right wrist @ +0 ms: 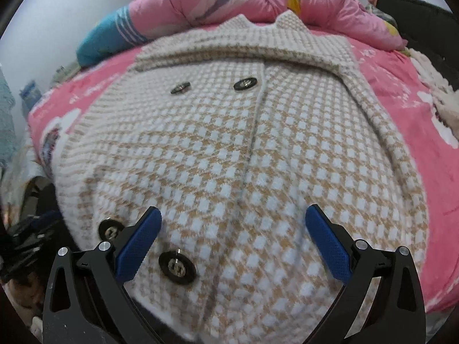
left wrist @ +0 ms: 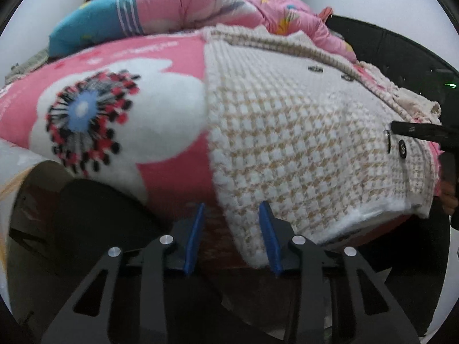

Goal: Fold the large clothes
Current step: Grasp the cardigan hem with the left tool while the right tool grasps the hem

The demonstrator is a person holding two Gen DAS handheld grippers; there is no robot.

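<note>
A cream and tan houndstooth coat (right wrist: 229,143) lies flat, front up, on a pink floral bed sheet (left wrist: 160,57), with dark round buttons (right wrist: 177,268) near its hem. In the left wrist view my left gripper (left wrist: 233,209) is at the coat's lower left corner (left wrist: 246,229), which hangs over the bed edge. Its blue pads (left wrist: 195,240) stand a little apart; the cloth edge is by the right pad and a gap shows beside the left one. My right gripper (right wrist: 233,209) hovers wide open over the hem with nothing pinched. Its black finger (left wrist: 413,130) shows at the coat's right side.
A rolled pink quilt (right wrist: 258,3) and a blue striped cushion (right wrist: 109,40) lie across the far end of the bed. A white fluffy cloth (right wrist: 436,91) sits at the right edge by a black panel (left wrist: 401,57). The dark red bed frame (left wrist: 218,258) is below the corner.
</note>
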